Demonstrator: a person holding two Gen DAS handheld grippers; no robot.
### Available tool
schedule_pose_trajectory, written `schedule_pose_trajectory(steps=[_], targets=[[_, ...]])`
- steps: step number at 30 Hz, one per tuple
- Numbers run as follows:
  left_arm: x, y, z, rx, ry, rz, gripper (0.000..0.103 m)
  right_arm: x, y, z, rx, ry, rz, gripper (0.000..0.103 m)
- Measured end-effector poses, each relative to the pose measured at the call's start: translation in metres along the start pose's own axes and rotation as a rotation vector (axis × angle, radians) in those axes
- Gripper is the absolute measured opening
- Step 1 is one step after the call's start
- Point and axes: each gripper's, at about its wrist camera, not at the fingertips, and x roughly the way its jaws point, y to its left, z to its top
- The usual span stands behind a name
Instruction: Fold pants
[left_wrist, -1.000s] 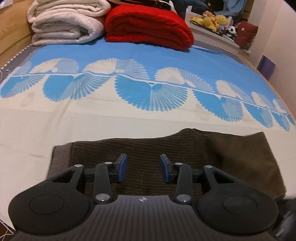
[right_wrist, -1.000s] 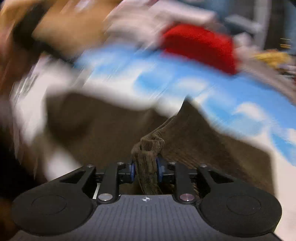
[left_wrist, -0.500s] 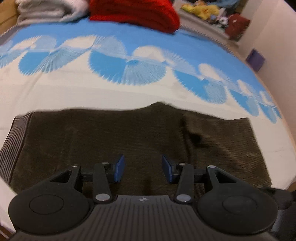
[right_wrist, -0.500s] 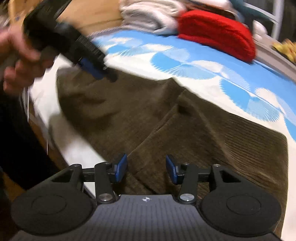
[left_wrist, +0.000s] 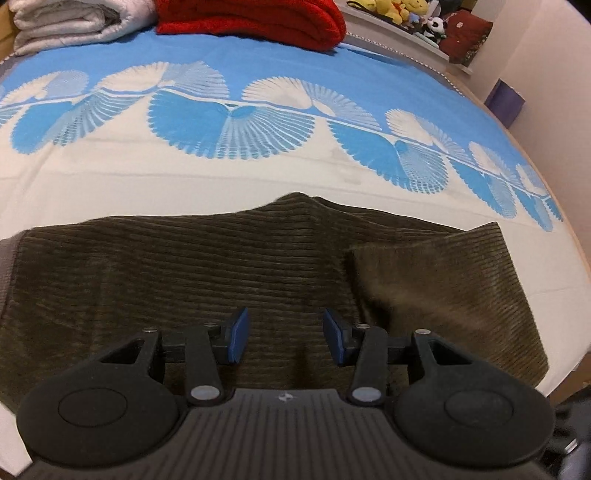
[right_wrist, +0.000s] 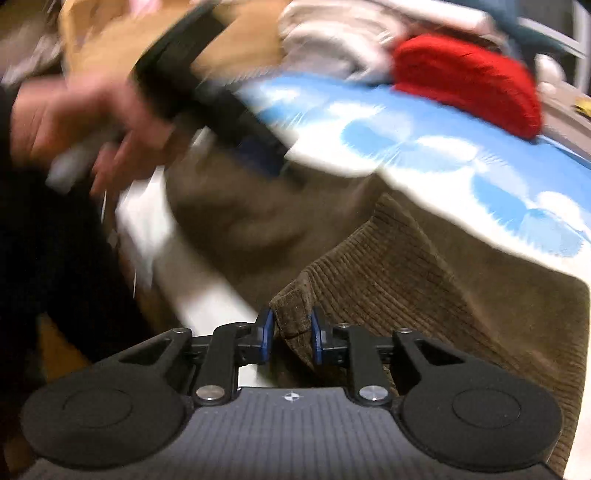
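Brown pants (left_wrist: 221, 280) flat on bed (left_wrist: 184, 177), left gripper (left_wrist: 283, 336) open above them, right gripper (right_wrist: 291, 332) just closed, pinching a pants corner

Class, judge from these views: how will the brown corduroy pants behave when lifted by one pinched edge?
Likely floppy: the pants already bunch and peak between the pads of the right gripper, whose jaws have just been closing. Probably not slippery: the ribbed cloth looks grippy. Thick folded layers suggest some weight.

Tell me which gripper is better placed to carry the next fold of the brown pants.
Right. The right gripper has just been closing and pinches a bunched edge of the pants, while the left gripper hangs open above the flat cloth, gripping nothing.
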Motion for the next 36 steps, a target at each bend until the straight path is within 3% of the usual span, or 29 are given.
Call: schedule_pose_trajectory(steps=[2,4,6,7,13,16,17,20,21,23,24,25,29,31,32,35,36], targets=[[0.006,-0.004,0.002,-0.020,0.016,-0.033,0.049,0.012,0.011,-0.009,-0.071,0.059,-0.023,0.029],[0.013,-0.005,0.005,-0.064,0.041,-0.091,0.049,0.015,0.017,-0.012,-0.108,0.058,-0.031,0.035],[0.022,-0.004,0.008,-0.122,0.068,-0.153,0.049,0.015,0.022,-0.011,-0.143,0.043,-0.046,0.052],[0.026,-0.004,0.009,-0.147,0.079,-0.174,0.050,0.017,0.025,-0.011,-0.158,0.036,-0.066,0.055],[0.061,-0.012,0.019,-0.218,0.150,-0.245,0.052,0.040,0.042,-0.018,-0.317,0.072,-0.158,0.056],[0.079,-0.020,0.023,-0.230,0.177,-0.253,0.054,0.049,0.049,-0.027,-0.422,0.108,-0.207,0.054],[0.084,-0.022,0.022,-0.238,0.184,-0.251,0.054,0.047,0.050,-0.027,-0.436,0.107,-0.210,0.049],[0.100,-0.028,0.021,-0.252,0.208,-0.248,0.055,0.038,0.045,-0.021,-0.384,0.083,-0.207,0.021],[0.103,-0.032,0.021,-0.236,0.206,-0.246,0.054,0.034,0.041,-0.017,-0.355,0.068,-0.203,0.019],[0.101,-0.039,0.022,-0.178,0.193,-0.226,0.040,0.019,0.033,-0.008,-0.273,0.011,-0.196,0.018],[0.097,-0.041,0.025,-0.148,0.176,-0.204,0.020,0.010,0.028,-0.004,-0.232,-0.025,-0.199,0.018],[0.092,-0.043,0.028,-0.125,0.154,-0.206,0.017,0.001,0.023,0.001,-0.187,-0.070,-0.197,0.018],[0.042,-0.053,0.046,-0.025,-0.083,-0.272,0.016,-0.032,0.009,0.011,-0.057,-0.238,-0.180,0.018],[0.033,-0.059,0.049,0.044,-0.153,-0.234,0.018,-0.039,0.010,0.011,-0.047,-0.282,-0.172,0.019],[0.038,-0.061,0.048,0.068,-0.153,-0.175,0.020,-0.038,0.013,0.010,-0.050,-0.280,-0.154,0.024],[0.056,-0.056,0.046,0.059,-0.119,-0.001,0.024,-0.026,0.016,0.008,-0.029,-0.181,-0.032,0.037],[0.054,-0.054,0.045,0.054,-0.129,0.013,0.024,-0.021,0.012,0.010,-0.008,-0.162,-0.026,0.038]])
